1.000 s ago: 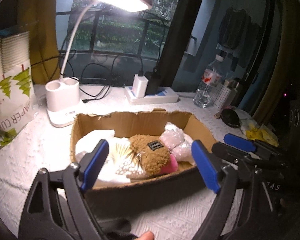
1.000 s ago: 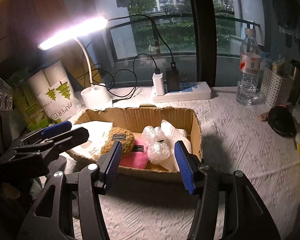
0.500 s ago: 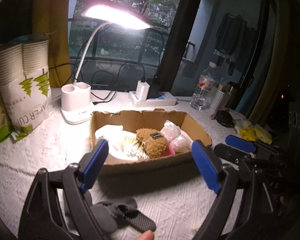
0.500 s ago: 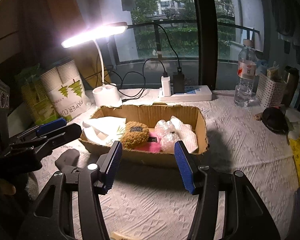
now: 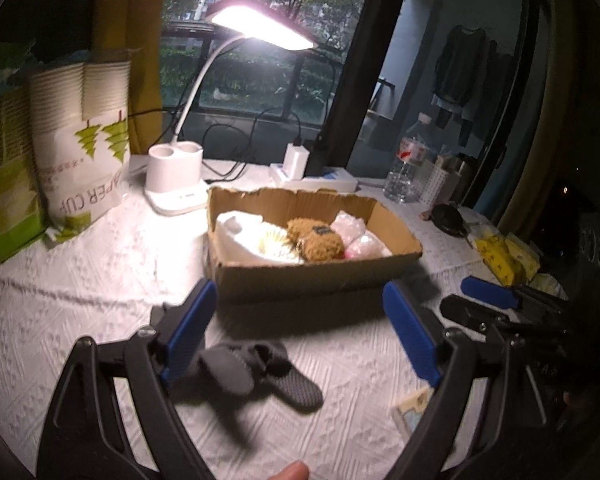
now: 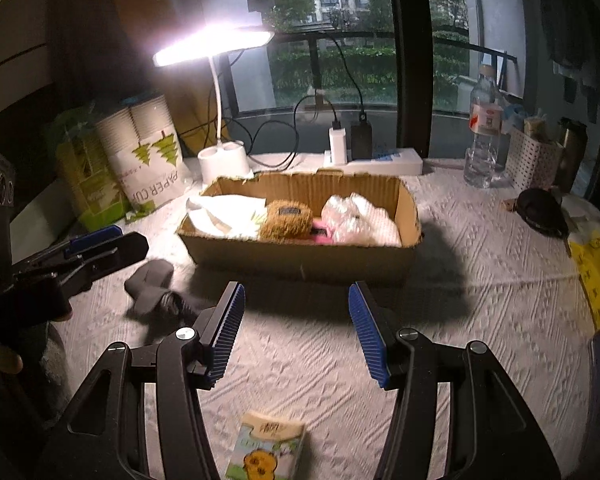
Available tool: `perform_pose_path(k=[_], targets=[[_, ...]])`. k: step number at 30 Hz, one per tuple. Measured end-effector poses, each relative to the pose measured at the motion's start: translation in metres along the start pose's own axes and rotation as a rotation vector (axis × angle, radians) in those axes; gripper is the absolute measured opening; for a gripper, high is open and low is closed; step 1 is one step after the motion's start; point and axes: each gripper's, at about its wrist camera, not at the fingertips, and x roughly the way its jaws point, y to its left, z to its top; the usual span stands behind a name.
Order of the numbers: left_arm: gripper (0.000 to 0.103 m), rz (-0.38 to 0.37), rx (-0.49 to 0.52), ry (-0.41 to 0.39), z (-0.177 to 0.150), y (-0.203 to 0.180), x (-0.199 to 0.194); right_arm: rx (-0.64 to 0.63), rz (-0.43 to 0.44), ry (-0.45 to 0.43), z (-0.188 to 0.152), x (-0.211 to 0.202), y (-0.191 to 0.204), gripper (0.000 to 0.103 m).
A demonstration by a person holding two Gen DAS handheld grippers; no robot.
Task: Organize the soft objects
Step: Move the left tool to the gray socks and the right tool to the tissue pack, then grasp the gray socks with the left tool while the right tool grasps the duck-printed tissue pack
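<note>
A cardboard box (image 5: 320, 280) (image 6: 300, 258) stands mid-table and holds a white cloth (image 6: 228, 216), a brown plush (image 5: 316, 240) (image 6: 286, 220), something pink (image 6: 320, 236) and bubble wrap (image 6: 352, 216). A grey sock (image 5: 256, 368) (image 6: 156, 292) lies on the white cloth-covered table in front of the box, to its left. My left gripper (image 5: 300, 328) hovers open over the sock's near side with nothing between its fingers. My right gripper (image 6: 296, 328) is open and empty, short of the box. A small printed packet (image 6: 266, 448) lies near the front edge.
A lit desk lamp (image 6: 220, 160), a paper-cup bag (image 5: 80, 160), a power strip with chargers (image 6: 372, 160), a water bottle (image 6: 484, 128) and a white basket (image 6: 536, 160) line the back. A black pouch (image 6: 540, 212) and yellow packets (image 5: 500, 256) sit at the right.
Both grippers have drawn back from the box, which now looks smaller and farther. The grey sock and the printed packet have come into view on the table near me.
</note>
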Motion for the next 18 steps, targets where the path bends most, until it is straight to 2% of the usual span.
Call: perform_pose_path(k=[9,18], targets=[[0.087,0.007,-0.015,0.040,-0.031,0.004,-0.014,-0.002,-0.011,0.068,-0.041,-0.003,0.011,0.057],[0.087,0.048,-0.031,0.101,-0.058,0.014,-0.010,-0.002,0.004,0.156,-0.077,0.004,0.022,0.057]])
